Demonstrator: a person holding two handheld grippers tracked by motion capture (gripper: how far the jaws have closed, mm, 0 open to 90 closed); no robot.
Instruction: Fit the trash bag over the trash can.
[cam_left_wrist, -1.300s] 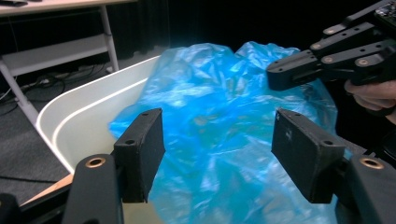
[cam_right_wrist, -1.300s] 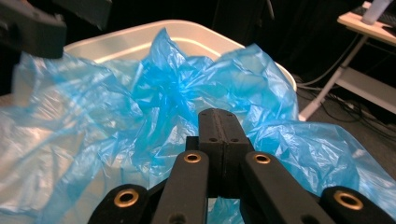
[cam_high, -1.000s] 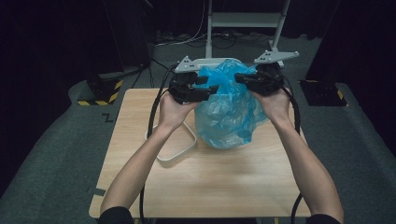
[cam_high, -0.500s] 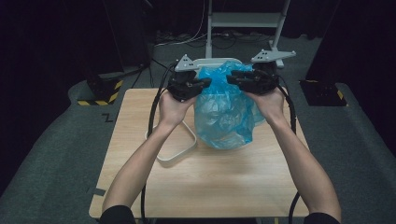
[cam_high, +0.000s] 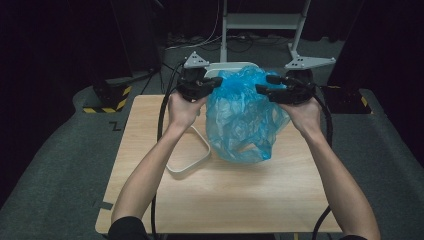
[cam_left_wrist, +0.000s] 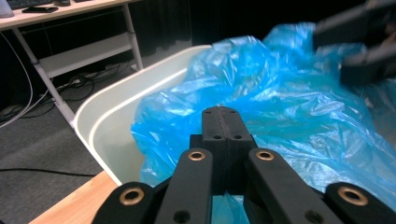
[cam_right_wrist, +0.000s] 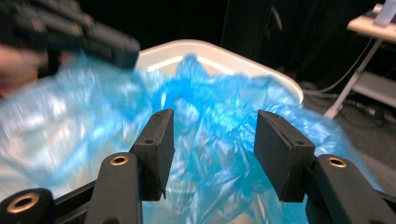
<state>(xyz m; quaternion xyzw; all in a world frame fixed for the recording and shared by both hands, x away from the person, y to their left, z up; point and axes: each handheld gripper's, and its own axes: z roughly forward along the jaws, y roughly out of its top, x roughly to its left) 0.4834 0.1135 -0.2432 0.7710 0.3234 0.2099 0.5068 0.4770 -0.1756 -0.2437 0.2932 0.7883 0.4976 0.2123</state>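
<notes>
A crumpled blue plastic bag (cam_high: 240, 120) sits in and over a white bin (cam_high: 227, 66) at the far middle of the wooden table (cam_high: 150, 200). My left gripper (cam_high: 212, 85) is at the bag's upper left edge. In the left gripper view its jaws (cam_left_wrist: 223, 114) are pressed together with the blue film (cam_left_wrist: 289, 107) against them. My right gripper (cam_high: 262, 90) is at the bag's upper right. Its jaws (cam_right_wrist: 212, 135) have just been opening and stand apart, with the film (cam_right_wrist: 219, 107) loose behind the gap and the bin rim (cam_right_wrist: 219, 51) beyond.
A white loop-shaped ring (cam_high: 192, 160) lies on the table left of the bag. Behind the table stand a metal frame (cam_high: 260, 20) and a yellow-black striped base (cam_high: 107, 100) on the dark floor. Cables trail from both grippers along my forearms.
The left jaws have shut on the bag's left edge. The right jaws have opened and let go of the right edge, and that hand has shifted slightly right. The bag top has spread wider.
</notes>
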